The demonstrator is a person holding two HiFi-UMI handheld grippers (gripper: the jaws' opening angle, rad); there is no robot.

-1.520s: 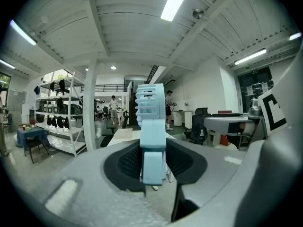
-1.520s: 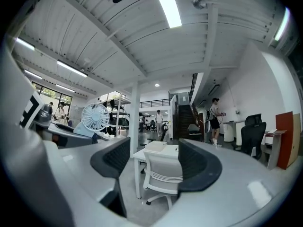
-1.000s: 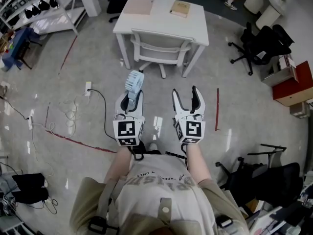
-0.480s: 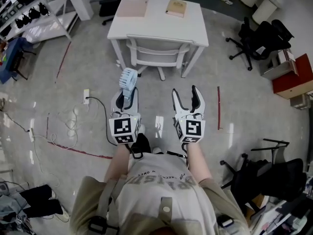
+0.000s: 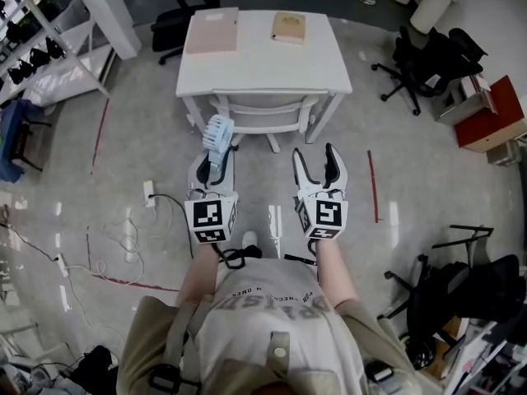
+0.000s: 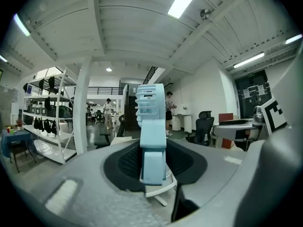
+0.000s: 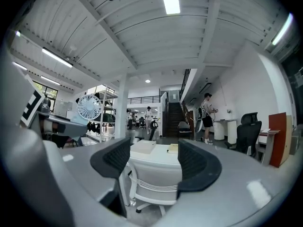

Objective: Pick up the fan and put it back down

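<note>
A small light-blue handheld fan stands upright in my left gripper, whose jaws are shut on its handle. The round fan head rises above the pads in the left gripper view, and it also shows from the side as the fan in the right gripper view. My right gripper is held level beside the left one, open, with nothing between its pads. Both point toward a white table with a white chair tucked under it.
A pink folder and a tan book lie on the table top. Black office chairs stand at the right, metal shelving at the left. Cables and a power strip lie on the floor at my left.
Both grippers have moved forward with me toward the table and chair, which now lie closer. The fan stays gripped in the left; the right stays open.
</note>
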